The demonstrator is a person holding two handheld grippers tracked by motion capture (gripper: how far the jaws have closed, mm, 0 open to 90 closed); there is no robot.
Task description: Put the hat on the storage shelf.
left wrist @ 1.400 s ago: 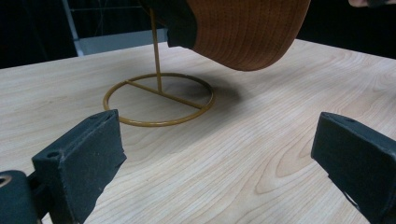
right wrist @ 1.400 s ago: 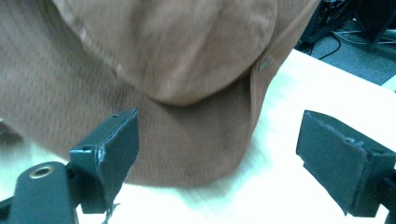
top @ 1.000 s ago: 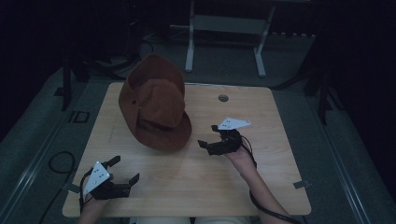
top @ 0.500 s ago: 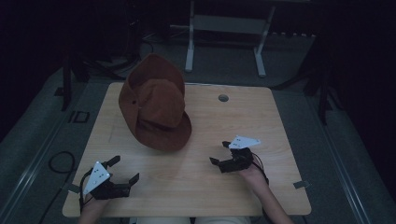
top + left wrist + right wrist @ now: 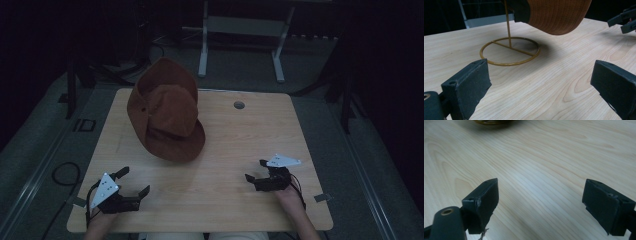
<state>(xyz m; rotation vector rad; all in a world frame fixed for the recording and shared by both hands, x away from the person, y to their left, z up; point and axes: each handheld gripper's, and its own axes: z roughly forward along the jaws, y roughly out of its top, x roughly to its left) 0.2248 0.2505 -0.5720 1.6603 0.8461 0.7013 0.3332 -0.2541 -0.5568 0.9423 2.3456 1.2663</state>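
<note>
High view: a brown hat (image 5: 167, 117) is seen on the left half of a light wooden table (image 5: 240, 140), toward the far side. Its long axis runs from the far-left down to the near-right, with the lower brim edge pointed toward the person and slightly right, and the crown tilted up and away. The hat is carried on a thin gold-coloured stand (image 5: 509, 50), whose ring base and upright rod are made out in the left gripper view; the upper part of the rod is hidden inside the hat, and the hat itself is cut off by the top edge of that view.

The left gripper (image 5: 131, 182) is held at the near-left corner of the table, its jaws spread wide and nothing between them; they are aimed toward the stand, well apart from it. The right gripper (image 5: 256, 170) is held at the near-right part of the table, its jaws likewise parted and released, with bare wood between them. In the right gripper view a sliver of the ring base is caught at the top edge, the rest being cut off.

A small round hole (image 5: 239, 105) is seen in the table's far side. The room beyond is dark; a pale metal frame (image 5: 240, 30) on the floor is only dimly made out.
</note>
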